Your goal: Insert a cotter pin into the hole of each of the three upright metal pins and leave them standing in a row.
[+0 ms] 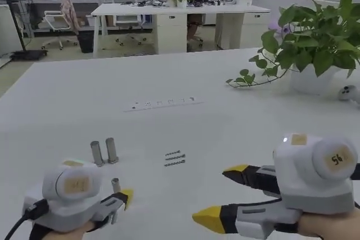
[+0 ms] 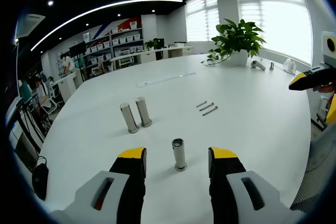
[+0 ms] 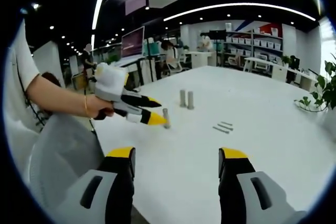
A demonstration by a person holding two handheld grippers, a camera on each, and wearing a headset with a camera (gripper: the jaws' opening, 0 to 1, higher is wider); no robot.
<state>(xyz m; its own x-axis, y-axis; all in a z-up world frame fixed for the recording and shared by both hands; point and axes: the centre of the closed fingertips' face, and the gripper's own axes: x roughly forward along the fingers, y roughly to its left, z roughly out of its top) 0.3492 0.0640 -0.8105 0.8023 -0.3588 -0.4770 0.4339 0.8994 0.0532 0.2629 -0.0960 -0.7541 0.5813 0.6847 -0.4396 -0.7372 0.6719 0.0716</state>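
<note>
**Left hand-held gripper (image 3: 156, 111) open around one metal pin (image 2: 179, 153), cotter pins (image 1: 174, 158) untouched**

Jaws of the left hand-held gripper are spread. The nearest metal pin stands upright in the gap at their tips, and as far as the left gripper view shows it touches neither jaw. The right hand-held gripper (image 3: 176, 155) is also spread wide and holds nothing. It hangs over bare desk (image 1: 236, 116) on the person's right, well apart from the work.

The other two metal pins (image 1: 111, 150) stand side by side farther back on the desk. The cotter pins lie flat in a close stack to their right, near the middle of the desk, with none yet in a hole.

The likeliest slip is at the near pin. It is tall and narrow on a small foot, so if one jaw meets it before the other it could tip or skid out of the grip. The cotter pins look thin and lie flat and close together, so broad jaw tips may push them along the desk or lift two at once. No cross hole can be made out on any pin, so lining a cotter pin up with it may take some turning.

Count:
- three metal pins, all upright
- three cotter pins
- two hand-held grippers
</note>
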